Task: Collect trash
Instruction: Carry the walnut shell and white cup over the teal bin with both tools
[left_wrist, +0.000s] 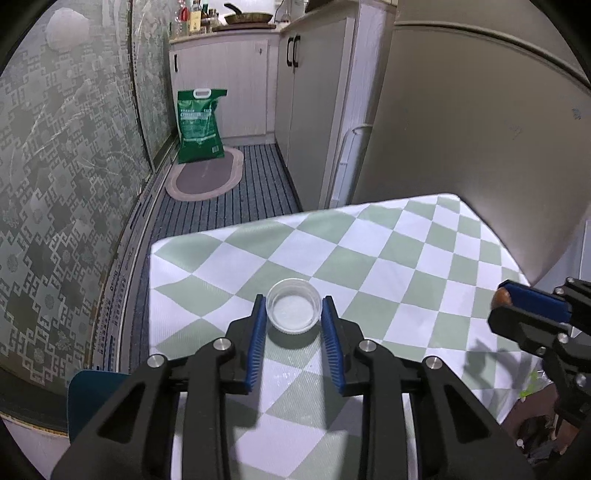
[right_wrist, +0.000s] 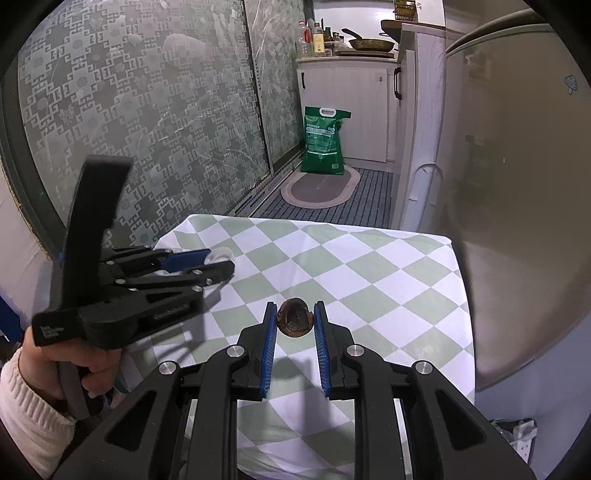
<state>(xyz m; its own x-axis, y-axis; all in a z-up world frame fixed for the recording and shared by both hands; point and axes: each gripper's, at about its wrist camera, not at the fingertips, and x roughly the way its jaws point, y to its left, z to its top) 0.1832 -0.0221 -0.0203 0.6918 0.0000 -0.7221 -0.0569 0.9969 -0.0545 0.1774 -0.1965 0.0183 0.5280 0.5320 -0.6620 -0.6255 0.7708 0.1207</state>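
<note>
A small clear plastic cup (left_wrist: 293, 309) sits between the blue pads of my left gripper (left_wrist: 294, 304), which is shut on it just above the checked tablecloth (left_wrist: 388, 258). In the right wrist view the left gripper (right_wrist: 218, 260) shows at the left with the clear cup (right_wrist: 221, 254) at its tips. My right gripper (right_wrist: 295, 314) is shut on a brown nut shell (right_wrist: 294, 322) over the tablecloth (right_wrist: 369, 273). In the left wrist view the right gripper (left_wrist: 504, 293) shows at the right edge with the brown shell (left_wrist: 500, 296) at its tip.
A grey fridge (left_wrist: 480, 129) stands behind the table on the right. A green bag (left_wrist: 199, 125) and an oval mat (left_wrist: 205, 177) lie on the kitchen floor by the white cabinets (left_wrist: 314, 110). A patterned glass door (right_wrist: 147, 129) is on the left.
</note>
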